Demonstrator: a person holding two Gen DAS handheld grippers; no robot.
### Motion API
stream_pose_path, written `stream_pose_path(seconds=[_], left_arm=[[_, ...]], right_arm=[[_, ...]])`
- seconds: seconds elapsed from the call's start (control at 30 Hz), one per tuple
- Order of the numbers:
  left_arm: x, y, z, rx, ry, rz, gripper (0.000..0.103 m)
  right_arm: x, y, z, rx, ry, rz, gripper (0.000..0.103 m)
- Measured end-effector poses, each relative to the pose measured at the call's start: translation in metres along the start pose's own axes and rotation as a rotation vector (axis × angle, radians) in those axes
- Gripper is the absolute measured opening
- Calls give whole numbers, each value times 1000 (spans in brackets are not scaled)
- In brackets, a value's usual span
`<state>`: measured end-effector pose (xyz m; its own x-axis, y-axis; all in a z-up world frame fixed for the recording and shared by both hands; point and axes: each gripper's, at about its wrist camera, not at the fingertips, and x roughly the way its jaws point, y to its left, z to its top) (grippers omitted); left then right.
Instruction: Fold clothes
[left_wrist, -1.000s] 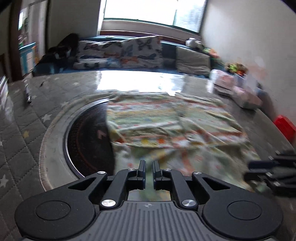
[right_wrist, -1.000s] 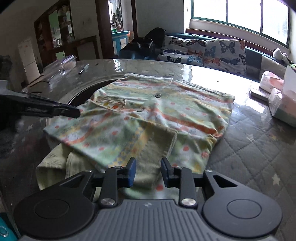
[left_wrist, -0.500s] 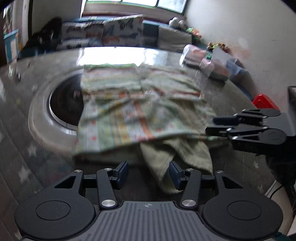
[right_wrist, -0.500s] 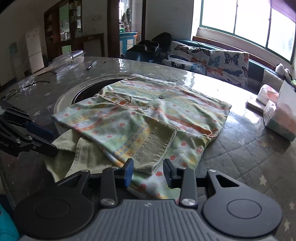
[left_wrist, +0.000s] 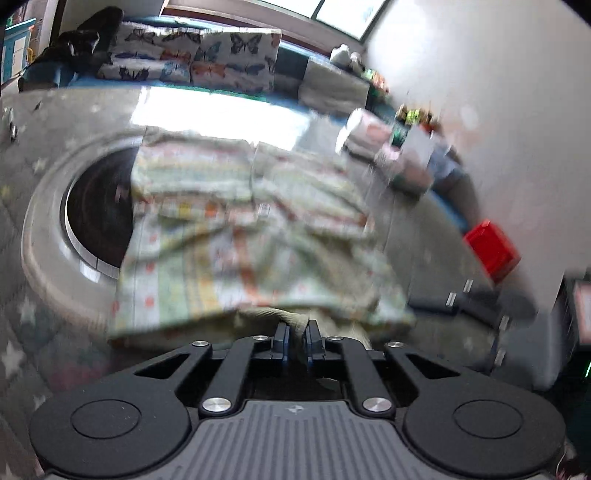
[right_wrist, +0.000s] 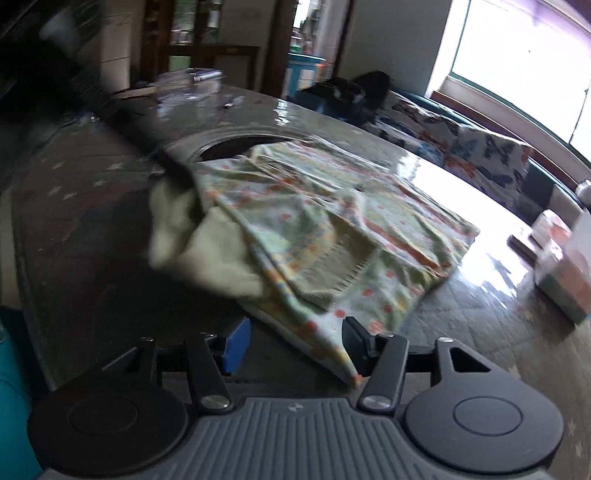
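Cotton, by the look of it: a thin printed garment (left_wrist: 236, 236) with pastel stripes and orange dots lies spread on the grey quilted worktop (left_wrist: 33, 177), its far left part overhanging a round dark recess (left_wrist: 96, 214) set in the surface. A plain pale-green inner layer (right_wrist: 207, 243) pokes out from under the print at the near edge.

Left tongs (left_wrist: 296, 334): fingers drawn together on a bunch of that pale-green cloth at the near hem. In the right wrist view they reach in from the left and meet the cloth at its corner.

Right tongs (right_wrist: 295, 345): fingers wide apart, straddling the near corner of the printed hem (right_wrist: 332, 350), nothing pinched.

Handling judgement: light, limp, no stiffness; it will drape and slide on the glossy cover, and layers may separate. Best hold is at hem corners, pinching both layers together, the two grips kept well apart so the edge stays taut. Boxes (right_wrist: 565, 273) sit at the far right, clear of the cloth.
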<state>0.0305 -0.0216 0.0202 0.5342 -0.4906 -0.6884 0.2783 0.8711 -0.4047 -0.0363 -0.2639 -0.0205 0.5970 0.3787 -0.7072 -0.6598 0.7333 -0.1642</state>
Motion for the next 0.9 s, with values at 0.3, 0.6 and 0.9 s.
stream_pose_path(seconds=[0.3, 0.6, 0.9], left_arm=[[18, 1, 45, -13, -26, -29, 9], [-9, 22, 28, 54, -75, 35, 49], [-17, 17, -17, 359, -145, 217, 54]], right_arm=[[27, -2, 25, 65, -53, 82, 48], [39, -34, 41, 270, -71, 165, 18], [38, -51, 58, 332, -102, 162, 15]])
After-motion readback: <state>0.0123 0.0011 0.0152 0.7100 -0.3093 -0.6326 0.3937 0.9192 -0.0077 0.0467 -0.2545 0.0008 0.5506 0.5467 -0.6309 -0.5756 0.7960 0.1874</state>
